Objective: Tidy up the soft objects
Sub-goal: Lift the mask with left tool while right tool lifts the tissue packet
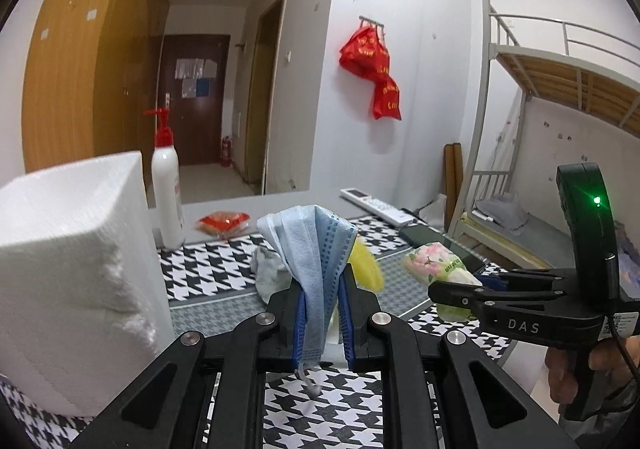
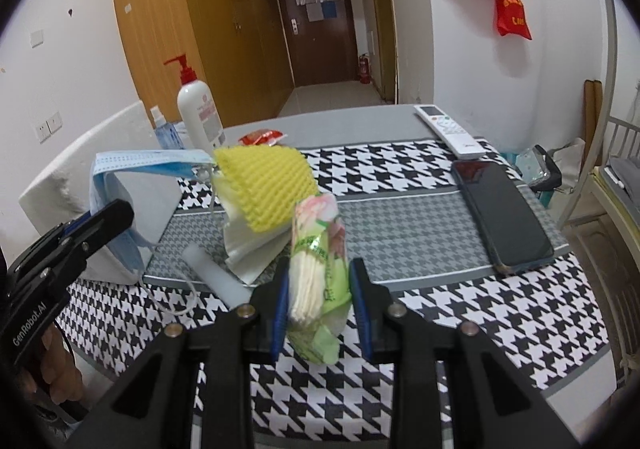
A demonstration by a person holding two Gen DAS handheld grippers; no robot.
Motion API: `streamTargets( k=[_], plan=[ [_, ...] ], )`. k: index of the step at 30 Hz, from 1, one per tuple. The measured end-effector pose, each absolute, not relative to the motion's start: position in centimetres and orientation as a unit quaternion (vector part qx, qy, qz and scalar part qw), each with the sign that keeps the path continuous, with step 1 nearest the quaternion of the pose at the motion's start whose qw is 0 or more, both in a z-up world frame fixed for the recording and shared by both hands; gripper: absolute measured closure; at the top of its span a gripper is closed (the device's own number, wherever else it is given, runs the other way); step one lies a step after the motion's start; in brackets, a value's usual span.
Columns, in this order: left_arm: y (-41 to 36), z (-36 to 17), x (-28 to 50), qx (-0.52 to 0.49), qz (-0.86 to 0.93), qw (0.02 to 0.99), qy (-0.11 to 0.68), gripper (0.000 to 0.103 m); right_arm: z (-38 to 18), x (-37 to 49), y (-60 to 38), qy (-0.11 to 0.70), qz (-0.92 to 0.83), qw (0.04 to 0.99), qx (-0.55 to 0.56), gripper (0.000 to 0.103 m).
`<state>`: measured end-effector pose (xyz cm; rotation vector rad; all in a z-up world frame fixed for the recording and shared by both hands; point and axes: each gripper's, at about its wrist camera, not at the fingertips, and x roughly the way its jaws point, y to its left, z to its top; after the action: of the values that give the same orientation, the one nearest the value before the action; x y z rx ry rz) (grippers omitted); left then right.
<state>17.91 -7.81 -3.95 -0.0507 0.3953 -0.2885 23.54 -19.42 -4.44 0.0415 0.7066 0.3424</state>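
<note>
My left gripper [image 1: 322, 313] is shut on a blue face mask [image 1: 316, 249] and holds it above the houndstooth table mat [image 1: 208, 269]. The mask also shows in the right wrist view [image 2: 120, 177], draped from the left gripper [image 2: 102, 223]. My right gripper [image 2: 320, 297] is shut on a green flowered tissue pack [image 2: 318, 261], held upright off the mat; the pack also shows in the left wrist view [image 1: 436, 261]. A yellow foam net [image 2: 266, 185] lies on white folded paper [image 2: 250, 249] beside a white foam stick [image 2: 216, 273].
A big white foam block [image 1: 72, 273] stands at the left. A white pump bottle [image 2: 198, 109], a red packet [image 2: 262, 137], a white remote [image 2: 448, 131] and a dark phone [image 2: 502, 213] lie on the table. A bunk bed [image 1: 560, 89] stands at the right.
</note>
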Motion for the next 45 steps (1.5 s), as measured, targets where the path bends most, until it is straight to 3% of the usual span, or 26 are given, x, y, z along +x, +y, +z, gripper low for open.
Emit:
streamTargets(
  k=[45],
  plan=[
    [-7.2, 0.3, 15.9, 0.005, -0.133, 0.975, 0.178, 0.087, 0.2, 19.0, -20.1, 0.250, 0.191, 0.948, 0.056, 0.070]
  ],
)
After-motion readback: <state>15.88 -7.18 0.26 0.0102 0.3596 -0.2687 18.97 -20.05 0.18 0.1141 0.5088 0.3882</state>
